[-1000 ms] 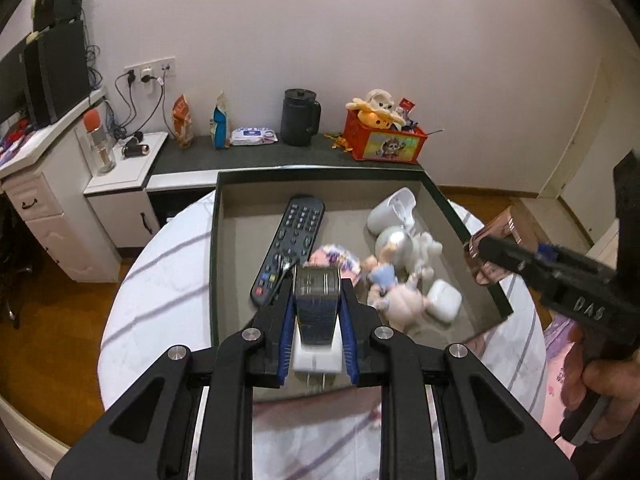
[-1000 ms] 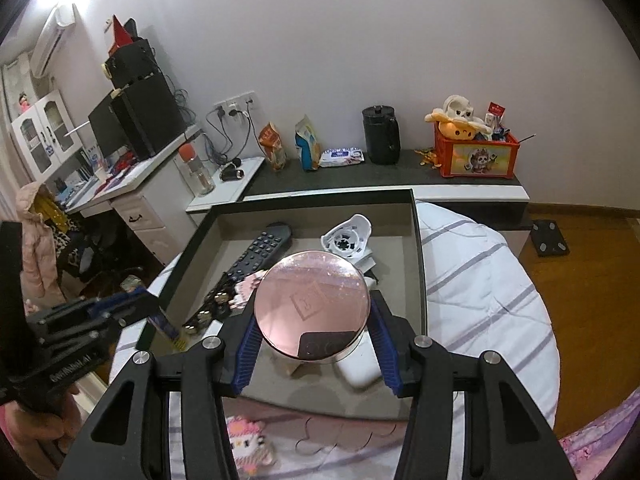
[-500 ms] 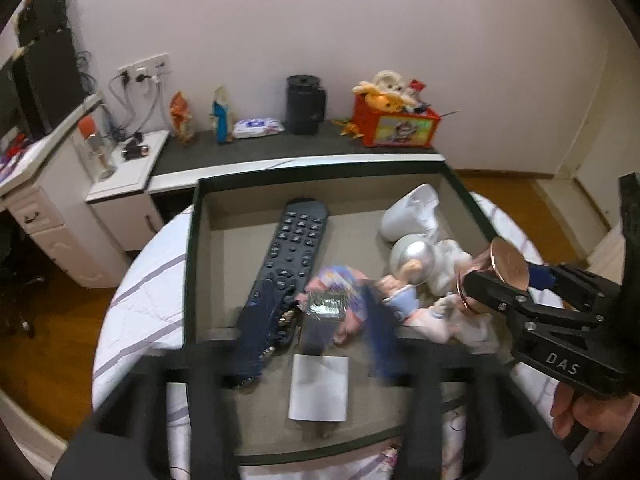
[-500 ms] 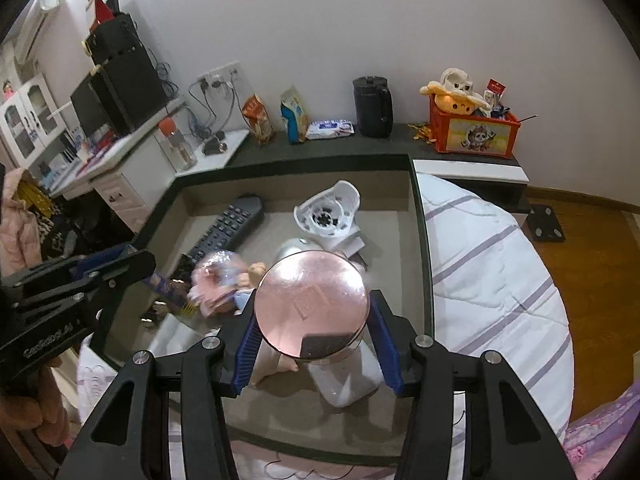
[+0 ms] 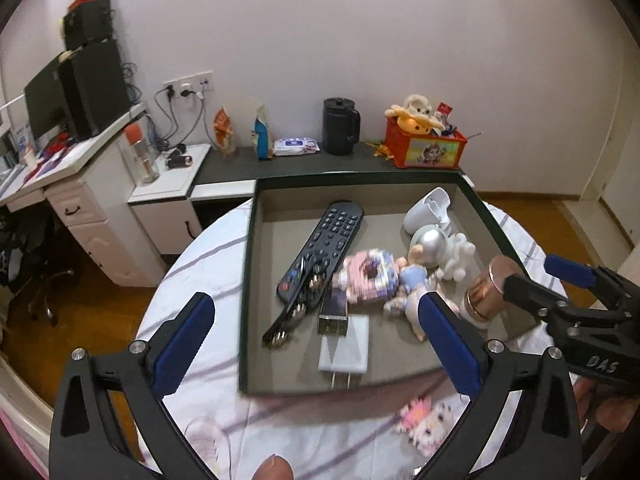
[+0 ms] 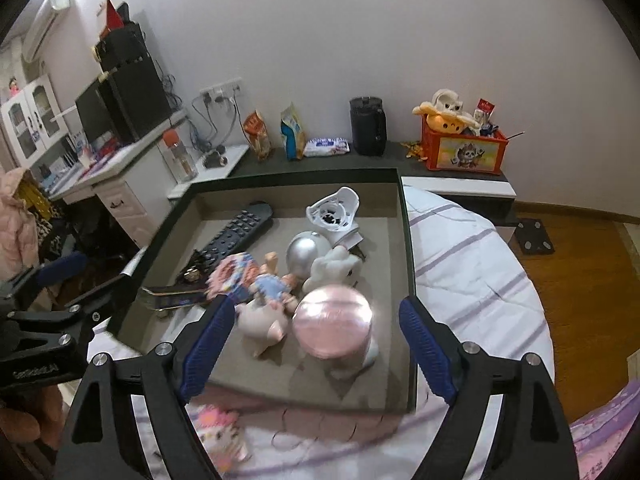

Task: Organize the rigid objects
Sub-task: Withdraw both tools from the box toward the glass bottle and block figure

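Sorting so far: most hard things already lie in the tray [image 5: 249,280] — remote [image 5: 326,246], white charger [image 5: 345,350], a small dark box [image 5: 334,310] on the charger's far end, white cup-like holder [image 6: 333,212], silver ball [image 6: 306,254], dolls, and a round pink tin [image 6: 334,326] at the near right.
Left fingers: the left gripper [image 5: 316,344] has just been opening and stands wide, nothing held; the charger and dark box lie free below and between its fingers.
Right fingers: the right gripper [image 6: 314,350] has just been opening too; its pads stand clear of the pink tin, which rests on a white case in the tray.
Left to do: one pink block toy [image 6: 222,434] lies on the striped counter [image 6: 472,280], just near of the tray's near rim.
Around: low shelf on the far side with black jug [image 6: 368,126], snack bags, wipes, orange toy crate [image 6: 466,152]; desk at far left.
In the way: the near tray wall, and the crowded middle, judging by how little bare floor remains.
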Demonstrator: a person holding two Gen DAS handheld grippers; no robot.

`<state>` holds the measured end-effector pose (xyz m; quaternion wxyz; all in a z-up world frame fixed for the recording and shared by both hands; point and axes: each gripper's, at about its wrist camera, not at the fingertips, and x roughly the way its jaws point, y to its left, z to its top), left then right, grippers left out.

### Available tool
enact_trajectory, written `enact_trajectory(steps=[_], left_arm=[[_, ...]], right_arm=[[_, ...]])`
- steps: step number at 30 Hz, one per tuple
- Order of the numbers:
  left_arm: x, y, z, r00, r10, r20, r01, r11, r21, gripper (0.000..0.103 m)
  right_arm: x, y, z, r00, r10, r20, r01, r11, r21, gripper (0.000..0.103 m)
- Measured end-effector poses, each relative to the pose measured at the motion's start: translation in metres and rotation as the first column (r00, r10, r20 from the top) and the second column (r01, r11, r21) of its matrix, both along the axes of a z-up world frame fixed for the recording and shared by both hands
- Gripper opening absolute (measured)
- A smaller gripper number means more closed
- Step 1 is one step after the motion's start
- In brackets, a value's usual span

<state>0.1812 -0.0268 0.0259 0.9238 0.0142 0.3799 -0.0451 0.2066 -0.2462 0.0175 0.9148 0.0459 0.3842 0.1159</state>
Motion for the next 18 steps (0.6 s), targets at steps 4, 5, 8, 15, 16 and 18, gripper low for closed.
enact_trajectory(steps=[4,5,8,15,16,18], left_arm=[[-0.031,0.017,-0.001,0.999,0.034,0.003,-0.034,0.999,-0.034,0.103],[-0.039,0.02,-0.002,0.999,0.039,0.001,-0.039,0.998,-0.039,0.103],[-0.06,0.026,-0.007,0.999,0.053,-0.011,-0.054,0.998,-0.045,0.103],[-0.107,0.025,-0.016,0.998,0.064,-0.024,-0.065,0.996,-0.057,0.103],[-0.111,0.024,-0.016,0.998,0.065,-0.022,-0.066,0.996,-0.056,0.103],[-0.124,0.023,-0.014,0.998,0.066,-0.017,-0.067,0.996,-0.06,0.103]], right_arm=[[-0.039,-0.006,0.003,1.0,-0.003,0.012,0.002,0.999,0.034,0.086],[-0.047,-0.008,0.002,1.0,-0.004,0.009,0.003,0.999,0.039,0.086],[-0.072,-0.013,-0.002,1.0,-0.011,-0.005,0.011,0.999,0.054,0.086],[-0.116,-0.016,-0.013,0.999,-0.008,-0.037,0.01,0.998,0.062,0.086],[-0.124,-0.016,-0.015,0.999,-0.003,-0.04,0.006,0.998,0.059,0.086],[-0.132,-0.016,-0.015,0.999,0.005,-0.043,-0.003,0.998,0.055,0.086]])
